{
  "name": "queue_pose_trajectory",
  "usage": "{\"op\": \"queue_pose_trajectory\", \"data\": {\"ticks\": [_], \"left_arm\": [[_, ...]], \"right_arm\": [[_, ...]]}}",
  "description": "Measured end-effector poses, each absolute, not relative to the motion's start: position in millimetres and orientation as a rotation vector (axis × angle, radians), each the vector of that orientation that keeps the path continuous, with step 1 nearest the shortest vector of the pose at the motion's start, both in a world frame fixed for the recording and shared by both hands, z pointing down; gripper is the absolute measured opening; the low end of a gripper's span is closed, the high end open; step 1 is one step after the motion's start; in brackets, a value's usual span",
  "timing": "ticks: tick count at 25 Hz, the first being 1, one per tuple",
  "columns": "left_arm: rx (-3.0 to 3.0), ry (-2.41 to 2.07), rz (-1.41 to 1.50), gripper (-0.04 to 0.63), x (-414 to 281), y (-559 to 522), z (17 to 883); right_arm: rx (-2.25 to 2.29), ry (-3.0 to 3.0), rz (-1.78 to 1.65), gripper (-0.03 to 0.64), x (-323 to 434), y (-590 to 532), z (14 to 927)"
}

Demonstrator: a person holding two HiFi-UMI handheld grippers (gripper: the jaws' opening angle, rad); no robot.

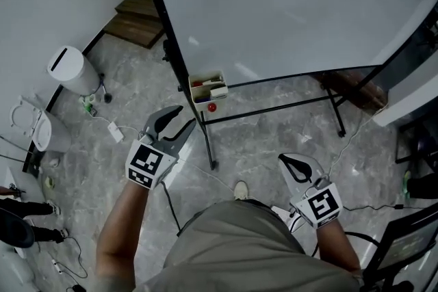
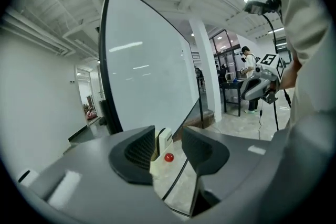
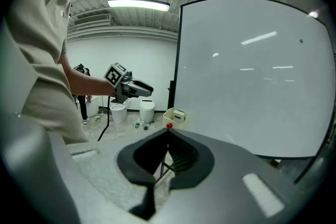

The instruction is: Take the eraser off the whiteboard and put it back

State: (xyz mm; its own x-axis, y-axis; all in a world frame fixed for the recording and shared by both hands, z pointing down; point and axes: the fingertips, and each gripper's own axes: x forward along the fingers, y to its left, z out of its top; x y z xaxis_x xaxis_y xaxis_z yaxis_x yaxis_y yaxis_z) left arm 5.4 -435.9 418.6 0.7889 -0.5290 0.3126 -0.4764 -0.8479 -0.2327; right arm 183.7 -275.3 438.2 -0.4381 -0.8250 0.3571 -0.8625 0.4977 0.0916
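Observation:
The whiteboard (image 1: pixel 287 3) stands on a black frame, and a cream tray (image 1: pixel 207 89) hangs at its lower left corner. A white eraser (image 1: pixel 217 89) lies in that tray beside red markers, with a red knob (image 1: pixel 211 107) just below. My left gripper (image 1: pixel 185 117) is open and empty, a short way in front of the tray and pointing at it. In the left gripper view the eraser (image 2: pixel 165 139) and the tray (image 2: pixel 157 162) show through the gap between the jaws. My right gripper (image 1: pixel 295 162) is shut on nothing, lower right, well back from the board. The right gripper view shows the tray (image 3: pixel 176 115) far ahead.
The board's black leg (image 1: pixel 205 140) runs down to the floor beside my left gripper. A white bin (image 1: pixel 72 70) and a toilet (image 1: pixel 41 130) stand at the left, cables cross the marble floor, wooden steps (image 1: pixel 140 20) lie behind, and a black stand (image 1: pixel 404 243) is at the right.

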Motion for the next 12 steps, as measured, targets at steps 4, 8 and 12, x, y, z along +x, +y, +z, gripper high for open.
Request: {"op": "queue_pose_trajectory", "data": {"ticks": [4,8,12], "left_arm": [[-2.849,0.823,-0.506,0.100,-47,-377,409],[-2.872,0.852,-0.485,0.032,-96,-320,411],[-2.920,0.902,-0.453,0.006,-141,-270,406]], "right_arm": [[1.372,-2.415,0.142,0.003,140,-260,435],[1.334,-2.436,0.109,0.003,92,-238,430],[1.325,-2.440,0.080,0.003,50,-203,423]]}}
